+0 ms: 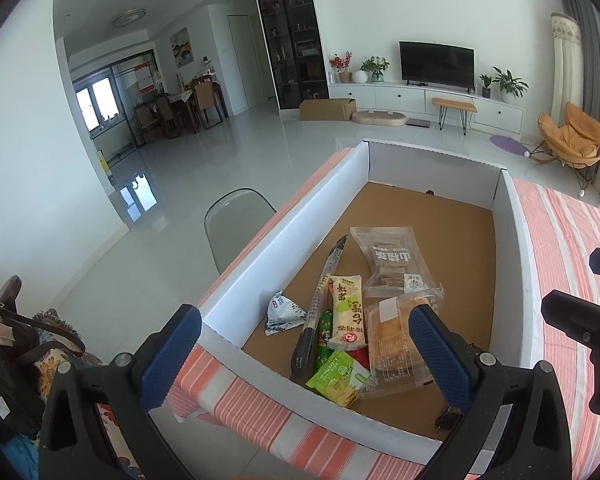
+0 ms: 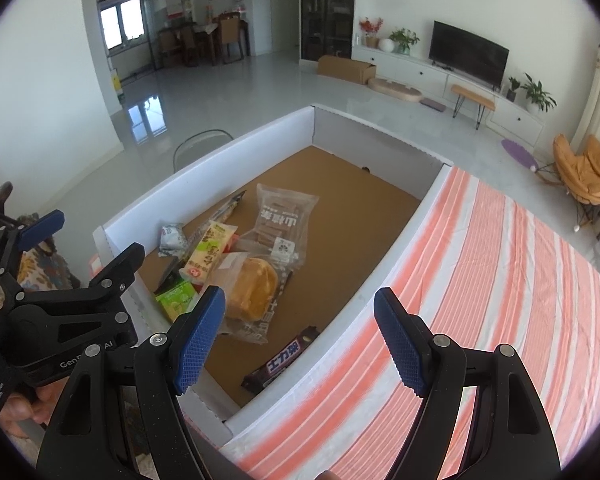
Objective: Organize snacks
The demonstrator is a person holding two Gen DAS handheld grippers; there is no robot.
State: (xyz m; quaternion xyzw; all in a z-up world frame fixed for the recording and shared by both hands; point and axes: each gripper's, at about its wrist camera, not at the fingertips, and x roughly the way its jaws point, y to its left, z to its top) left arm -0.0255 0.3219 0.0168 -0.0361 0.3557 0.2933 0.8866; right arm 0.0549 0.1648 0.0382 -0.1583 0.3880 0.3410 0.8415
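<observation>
Both grippers tilt downward over a shallow white-walled cardboard box with a brown floor [image 1: 512, 240], which sits on a counter covered by an orange-and-white striped cloth [image 2: 520, 280]. The left gripper [image 1: 306, 356] hangs at the box's near end; its jaws stand wide, holding nothing, one blue pad outside the near-left corner, the other over the snack pile. The right gripper [image 2: 300, 344] straddles the box's right wall, jaws wide and empty, its left pad above the box floor, its right pad above the cloth.

The snacks lie bunched in the near-left part of the box. A long, thin dark stick packet [image 1: 320, 304] runs lengthwise, pointing toward the far wall. Just beside it, roughly parallel, lies a pale yellow-green bar wrapper [image 1: 346, 312]. A clear bag of brown biscuits [image 1: 392, 260] lies farther in. A clear-wrapped golden cake [image 2: 252, 292] overlaps its near end. A small white-and-blue pouch [image 1: 282, 312] sits leftmost, a bright green sachet [image 1: 338, 378] nearest. A dark brown chocolate bar [image 2: 280, 360] rests apart along the right wall.
</observation>
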